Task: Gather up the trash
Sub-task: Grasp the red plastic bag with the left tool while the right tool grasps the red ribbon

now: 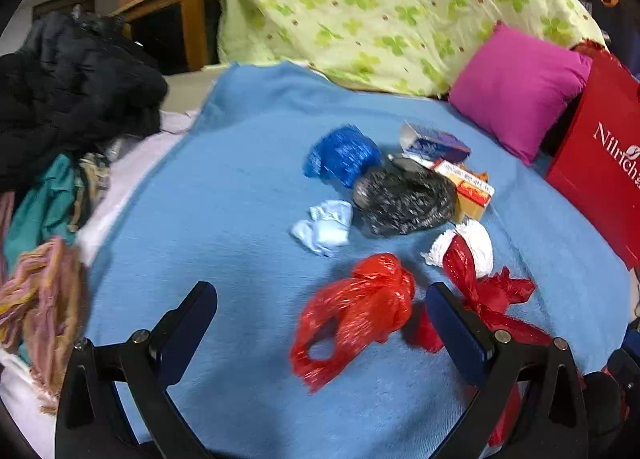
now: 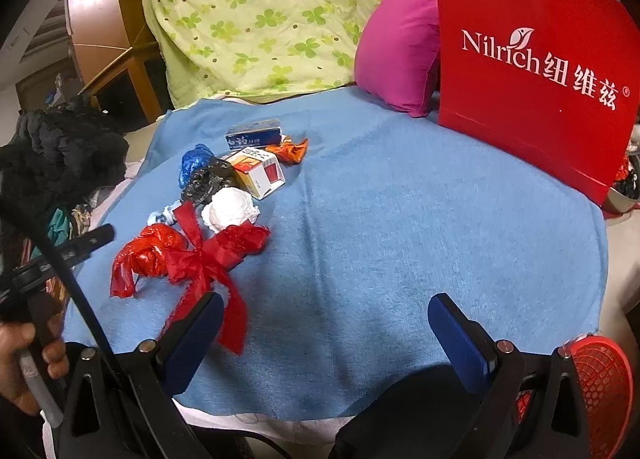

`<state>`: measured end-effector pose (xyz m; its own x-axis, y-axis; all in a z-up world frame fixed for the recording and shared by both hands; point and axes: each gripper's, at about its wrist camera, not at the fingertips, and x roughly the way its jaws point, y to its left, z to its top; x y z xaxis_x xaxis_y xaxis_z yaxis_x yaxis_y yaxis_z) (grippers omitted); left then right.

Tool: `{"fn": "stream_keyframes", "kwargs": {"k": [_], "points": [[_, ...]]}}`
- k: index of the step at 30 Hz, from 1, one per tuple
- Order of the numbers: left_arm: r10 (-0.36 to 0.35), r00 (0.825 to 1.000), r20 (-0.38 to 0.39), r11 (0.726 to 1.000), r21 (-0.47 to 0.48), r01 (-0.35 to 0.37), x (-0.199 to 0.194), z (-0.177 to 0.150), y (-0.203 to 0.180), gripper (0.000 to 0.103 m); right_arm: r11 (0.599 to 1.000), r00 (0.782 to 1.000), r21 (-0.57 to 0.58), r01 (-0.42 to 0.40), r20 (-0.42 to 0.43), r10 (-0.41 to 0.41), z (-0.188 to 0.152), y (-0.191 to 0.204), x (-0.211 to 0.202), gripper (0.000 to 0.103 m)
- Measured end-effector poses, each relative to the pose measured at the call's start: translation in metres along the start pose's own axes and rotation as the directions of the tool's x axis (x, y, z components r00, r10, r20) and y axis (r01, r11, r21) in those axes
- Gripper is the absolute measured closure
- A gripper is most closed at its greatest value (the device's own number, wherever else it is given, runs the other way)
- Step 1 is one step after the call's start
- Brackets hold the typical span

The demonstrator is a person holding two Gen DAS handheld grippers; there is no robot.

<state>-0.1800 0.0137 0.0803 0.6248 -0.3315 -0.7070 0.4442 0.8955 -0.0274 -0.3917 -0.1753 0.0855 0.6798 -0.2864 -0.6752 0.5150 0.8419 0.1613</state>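
Note:
Trash lies in a heap on the blue blanket (image 1: 224,195). A crumpled red plastic bag (image 1: 356,311) sits between the open fingers of my left gripper (image 1: 320,295), untouched. Beyond it are a red ribbon bow (image 1: 480,283), a white paper wad (image 1: 476,243), a pale blue wad (image 1: 326,227), a black bag (image 1: 404,199), a blue bag (image 1: 344,155) and two small cartons (image 1: 436,143). In the right wrist view the same red bag (image 2: 148,251), ribbon bow (image 2: 212,259) and white wad (image 2: 230,211) lie to the left of my open, empty right gripper (image 2: 326,309).
A red paper shopping bag (image 2: 532,59) stands at the back right beside a magenta pillow (image 2: 396,47) and a green floral quilt (image 2: 256,15). Dark and coloured clothes (image 1: 64,91) pile up on the left. A red mesh object (image 2: 600,387) shows at the lower right. A hand (image 2: 24,363) holds the left gripper's handle.

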Motion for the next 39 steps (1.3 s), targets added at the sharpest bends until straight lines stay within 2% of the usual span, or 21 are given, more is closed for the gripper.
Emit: {"fn": "stream_keyframes", "kwargs": {"k": [5,7,8,10,11,12,19,23,28,32,36,38,39], "points": [[0.003,0.997,-0.080,1.000,0.011,-0.002,0.039,0.000,-0.005,0.000,1.000,1.000,0.014,0.010,-0.012,-0.010,0.000,-0.007,0.003,0.000],[-0.015,0.994,-0.109,1.000,0.000,0.015,0.051,0.000,-0.003,0.008,1.000,1.000,0.015,0.018,-0.018,-0.018,0.000,-0.009,0.005,0.000],[-0.049,0.992,-0.119,0.999,-0.013,0.047,0.055,0.000,-0.002,0.012,1.000,1.000,0.014,0.021,-0.020,-0.021,-0.001,-0.009,0.006,0.000],[-0.117,0.985,-0.129,0.993,-0.033,0.114,0.059,0.000,-0.001,0.029,1.000,0.999,0.006,0.027,-0.026,-0.027,0.001,-0.007,0.009,0.000],[-0.145,0.981,-0.131,0.989,-0.032,0.142,0.059,0.000,-0.002,0.047,1.000,0.999,0.000,0.028,-0.029,-0.028,0.001,-0.005,0.010,0.000],[-0.167,0.977,-0.133,0.986,-0.032,0.164,0.058,0.000,-0.003,0.060,1.000,0.999,-0.009,0.029,-0.029,-0.029,0.002,-0.003,0.012,0.000],[-0.179,0.981,-0.078,0.982,-0.067,0.174,0.042,-0.003,0.016,0.066,0.995,0.999,-0.094,0.015,-0.048,-0.020,0.014,0.031,0.030,0.000],[-0.134,0.991,-0.018,0.985,-0.113,0.131,0.030,-0.004,0.039,0.066,0.992,0.998,-0.127,-0.007,-0.056,0.000,0.024,0.057,0.045,0.000],[-0.132,0.990,-0.055,0.980,-0.159,0.122,0.046,-0.007,0.054,0.066,0.980,0.989,-0.160,-0.116,-0.108,0.099,0.036,0.105,0.079,0.000],[-0.103,0.994,-0.040,0.979,-0.183,0.094,0.045,-0.007,0.061,0.066,0.963,0.980,-0.227,-0.148,-0.166,0.111,0.032,0.140,0.113,0.000],[-0.103,0.994,-0.030,0.965,-0.246,0.092,0.046,-0.008,0.074,0.065,0.957,0.968,-0.236,-0.168,-0.225,0.114,0.025,0.151,0.141,0.000],[-0.102,0.994,-0.037,0.965,-0.246,0.090,0.049,-0.008,0.074,0.065,0.952,0.958,-0.233,-0.198,-0.250,0.138,0.021,0.157,0.153,0.006],[-0.100,0.994,-0.035,0.966,-0.244,0.089,0.048,-0.009,0.075,0.064,0.948,0.951,-0.221,-0.227,-0.261,0.167,0.019,0.158,0.158,0.015]]}}
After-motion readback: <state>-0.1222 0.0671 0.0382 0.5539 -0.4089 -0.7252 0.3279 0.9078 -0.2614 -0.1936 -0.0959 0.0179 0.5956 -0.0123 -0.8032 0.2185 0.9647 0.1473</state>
